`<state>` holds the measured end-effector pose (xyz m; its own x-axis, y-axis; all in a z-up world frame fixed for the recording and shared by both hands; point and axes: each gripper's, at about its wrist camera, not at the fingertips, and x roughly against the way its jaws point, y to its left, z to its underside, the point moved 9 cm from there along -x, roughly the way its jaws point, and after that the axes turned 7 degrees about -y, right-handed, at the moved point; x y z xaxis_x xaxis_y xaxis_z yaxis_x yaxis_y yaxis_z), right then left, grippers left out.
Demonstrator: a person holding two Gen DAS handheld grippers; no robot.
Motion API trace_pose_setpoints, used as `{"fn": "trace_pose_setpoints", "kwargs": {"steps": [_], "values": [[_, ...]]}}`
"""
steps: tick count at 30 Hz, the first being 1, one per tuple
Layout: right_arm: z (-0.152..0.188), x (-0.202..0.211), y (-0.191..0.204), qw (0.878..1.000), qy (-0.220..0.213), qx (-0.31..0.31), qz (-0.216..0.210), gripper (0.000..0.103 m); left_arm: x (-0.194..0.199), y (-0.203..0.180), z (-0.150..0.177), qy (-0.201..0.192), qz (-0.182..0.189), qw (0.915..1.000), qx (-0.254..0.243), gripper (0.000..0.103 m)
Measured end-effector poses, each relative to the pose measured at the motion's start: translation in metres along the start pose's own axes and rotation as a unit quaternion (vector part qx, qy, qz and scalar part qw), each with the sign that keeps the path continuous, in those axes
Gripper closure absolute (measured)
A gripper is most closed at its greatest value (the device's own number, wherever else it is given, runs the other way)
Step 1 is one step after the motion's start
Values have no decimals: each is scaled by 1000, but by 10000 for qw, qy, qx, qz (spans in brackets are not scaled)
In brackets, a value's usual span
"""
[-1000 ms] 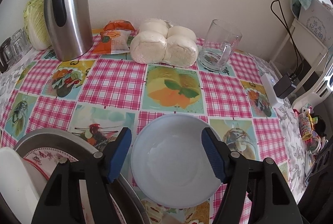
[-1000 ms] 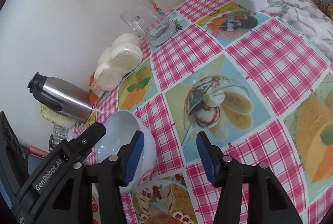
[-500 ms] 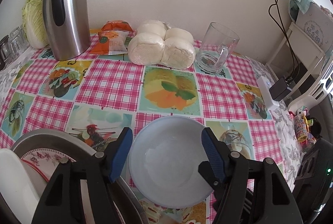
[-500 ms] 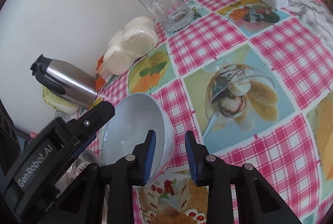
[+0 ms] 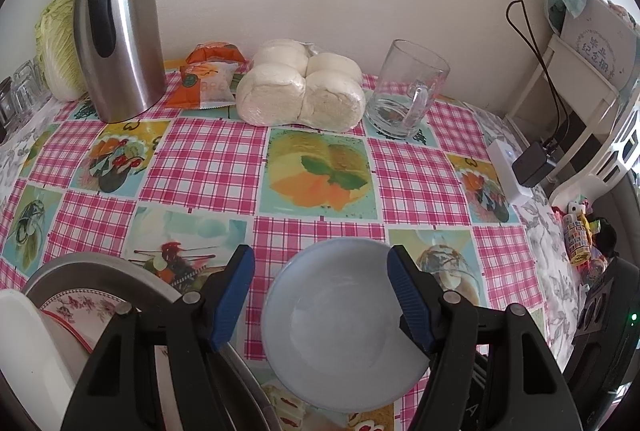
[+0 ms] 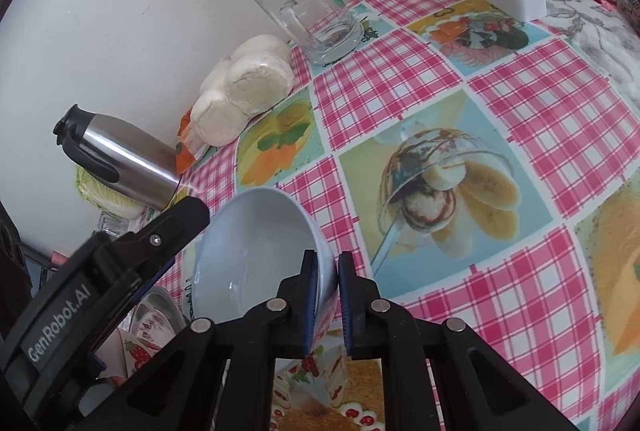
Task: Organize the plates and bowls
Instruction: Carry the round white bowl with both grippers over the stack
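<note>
Our right gripper (image 6: 329, 301) has just clenched onto the near rim of the empty pale-blue bowl (image 6: 260, 251); our left gripper (image 5: 322, 297) hangs released above it; the far glass mug (image 5: 406, 89) is empty.

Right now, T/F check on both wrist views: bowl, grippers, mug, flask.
1. The right gripper is shut on the bowl's rim. True.
2. The left gripper clamps the bowl. False: its jaws stand open, above the bowl, pads off it.
3. The glass mug lies on its side. False: it stands upright near the wall.
4. The steel flask stands left of the buns in the left wrist view. True.
</note>
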<state>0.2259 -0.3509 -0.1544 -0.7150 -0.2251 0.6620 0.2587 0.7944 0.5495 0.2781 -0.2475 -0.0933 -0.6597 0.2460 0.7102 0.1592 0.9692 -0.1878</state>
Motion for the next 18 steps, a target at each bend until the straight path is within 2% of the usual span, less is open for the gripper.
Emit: {"fn": "trace_pose_setpoints", "kwargs": {"steps": [5,9,11,13,15,16,18], "values": [[-6,8,-17,9998,-63,-162,5,93,-2,-8,4,86,67,9998,-135,33],[-12,15,-32,9994,-156,-302,92,93,-6,-15,11,225,166,9994,-194,41],[-14,18,-38,9991,-186,-352,115,93,-10,-18,15,309,189,9990,-251,46],[-15,19,-41,9989,-200,-396,128,93,-15,-22,21,453,245,9982,-292,62],[-15,20,-42,9989,-197,-402,140,93,-20,-26,29,591,286,9973,-335,67],[-15,20,-42,9989,-192,-399,148,93,-23,-28,33,658,303,9968,-353,74],[-14,22,-42,9990,-192,-367,192,93,-25,-28,37,714,305,9965,-301,76]]}}
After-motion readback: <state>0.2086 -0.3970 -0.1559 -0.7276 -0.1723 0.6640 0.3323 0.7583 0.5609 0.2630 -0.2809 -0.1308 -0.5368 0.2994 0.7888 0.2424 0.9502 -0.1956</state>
